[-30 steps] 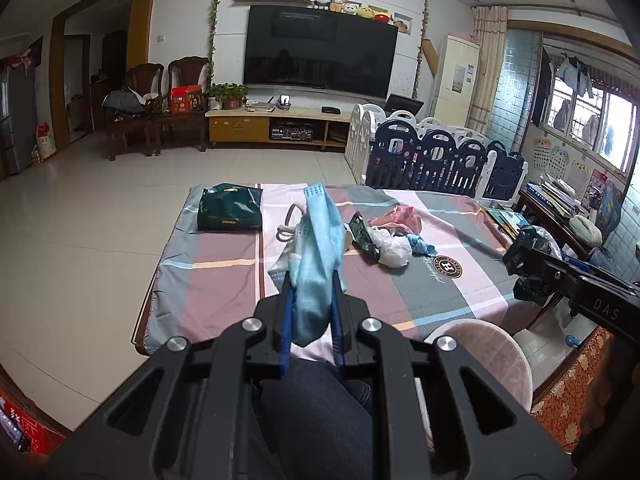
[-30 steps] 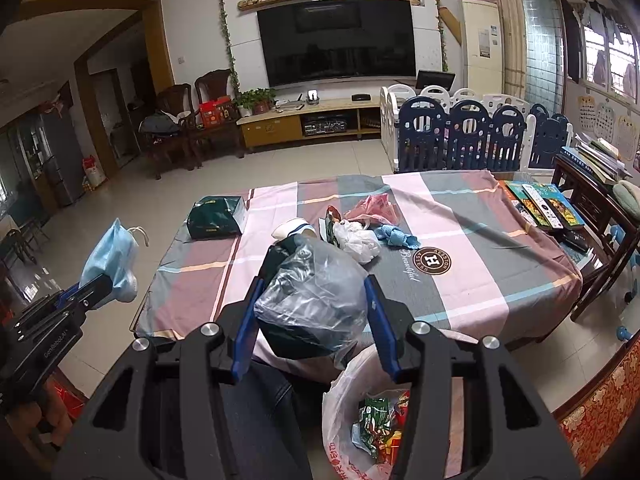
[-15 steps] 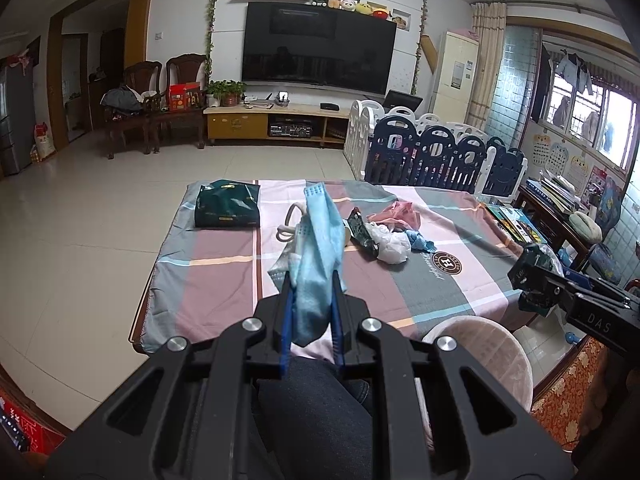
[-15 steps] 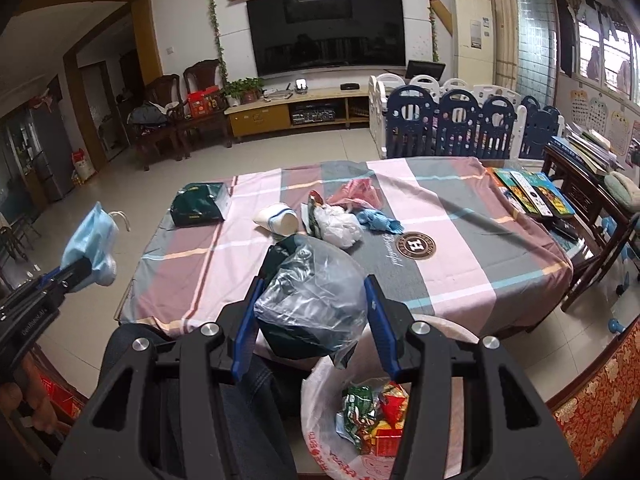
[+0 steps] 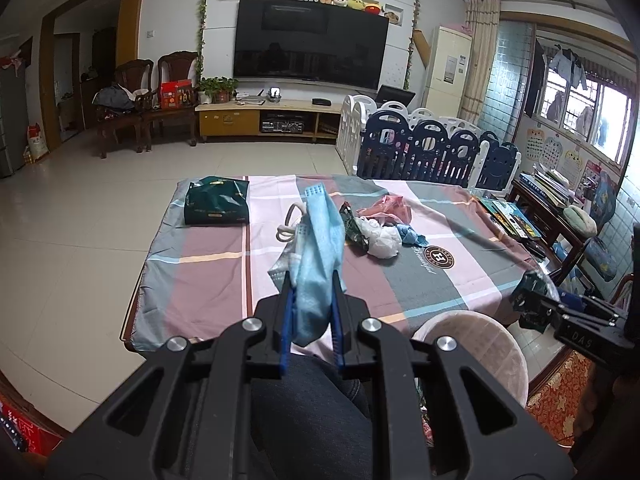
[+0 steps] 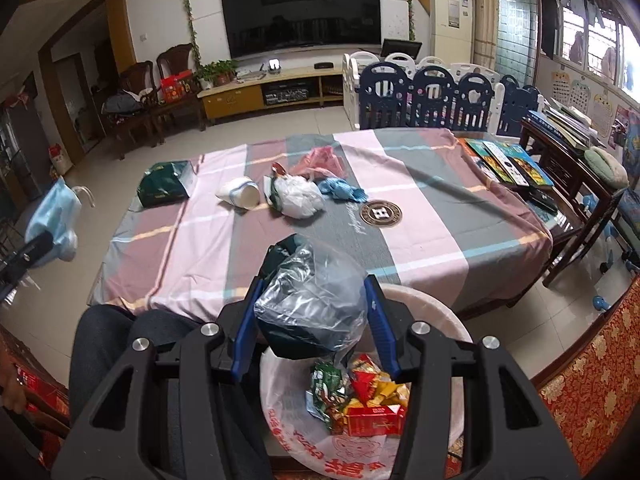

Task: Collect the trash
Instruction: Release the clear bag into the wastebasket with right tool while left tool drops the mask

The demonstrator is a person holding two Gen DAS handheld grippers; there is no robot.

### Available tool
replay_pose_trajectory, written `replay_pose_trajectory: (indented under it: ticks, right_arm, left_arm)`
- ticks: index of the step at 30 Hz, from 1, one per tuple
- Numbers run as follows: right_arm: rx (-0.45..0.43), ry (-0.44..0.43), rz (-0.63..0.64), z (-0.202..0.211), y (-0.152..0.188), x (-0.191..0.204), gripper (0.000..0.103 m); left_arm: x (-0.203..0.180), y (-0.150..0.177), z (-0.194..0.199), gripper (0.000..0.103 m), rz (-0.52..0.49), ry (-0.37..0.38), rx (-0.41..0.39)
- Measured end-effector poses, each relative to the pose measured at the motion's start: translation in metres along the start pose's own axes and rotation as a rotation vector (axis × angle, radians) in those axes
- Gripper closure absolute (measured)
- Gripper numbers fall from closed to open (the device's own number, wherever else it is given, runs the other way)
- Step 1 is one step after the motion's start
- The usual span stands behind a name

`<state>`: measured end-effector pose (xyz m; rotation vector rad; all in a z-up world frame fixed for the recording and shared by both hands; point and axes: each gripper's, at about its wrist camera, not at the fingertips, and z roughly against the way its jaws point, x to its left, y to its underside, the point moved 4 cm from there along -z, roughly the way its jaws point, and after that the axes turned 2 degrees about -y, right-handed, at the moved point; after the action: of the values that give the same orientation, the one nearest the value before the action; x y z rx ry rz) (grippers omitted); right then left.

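My right claw (image 6: 312,316) pinches a crumpled plastic bag (image 6: 316,304) above the bin (image 6: 440,320), which already holds wrappers. My left claw (image 5: 311,300) clamps a blue mask (image 5: 320,248). A paper cup (image 6: 240,196), white bag (image 6: 300,198) and scraps remain on the counter (image 6: 440,200).

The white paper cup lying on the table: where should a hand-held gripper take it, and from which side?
Probably grip the paper cup across its middle, coming from above. It lies on its side, open mouth toward the white plastic bag, so the jaws can close on its round wall.
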<state>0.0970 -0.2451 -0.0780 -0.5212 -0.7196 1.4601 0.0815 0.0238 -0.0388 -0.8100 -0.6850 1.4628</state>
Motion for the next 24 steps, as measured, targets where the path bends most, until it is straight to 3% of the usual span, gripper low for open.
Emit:
replay_pose_trajectory:
  ticks: [6, 12, 13, 16, 17, 20, 24]
  right_arm:
    - [0.056, 0.045, -0.054, -0.015, 0.02, -0.031, 0.053]
    - [0.138, 0.056, -0.101, -0.038, 0.043, -0.051, 0.052]
    - [0.156, 0.058, -0.111, -0.042, 0.047, -0.054, 0.048]
    - [0.247, 0.07, -0.149, -0.058, 0.06, -0.069, 0.024]
    - [0.256, 0.078, -0.174, -0.06, 0.063, -0.076, 0.024]
    - [0.249, 0.068, -0.257, -0.058, 0.065, -0.095, 0.023]
    - [0.176, 0.064, -0.38, -0.04, 0.057, -0.124, 0.021]
  left_arm:
    - [-0.015, 0.003, -0.005, 0.086, -0.027, 0.029, 0.022]
    - [-0.054, 0.019, -0.022, 0.086, -0.086, 0.129, 0.102]
    - [-0.063, 0.021, -0.025, 0.086, -0.105, 0.145, 0.112]
    - [-0.085, 0.03, -0.031, 0.086, -0.151, 0.175, 0.133]
    - [-0.09, 0.031, -0.032, 0.086, -0.163, 0.178, 0.136]
    - [-0.1, 0.035, -0.035, 0.086, -0.186, 0.189, 0.142]
    - [-0.115, 0.046, -0.046, 0.086, -0.212, 0.236, 0.192]
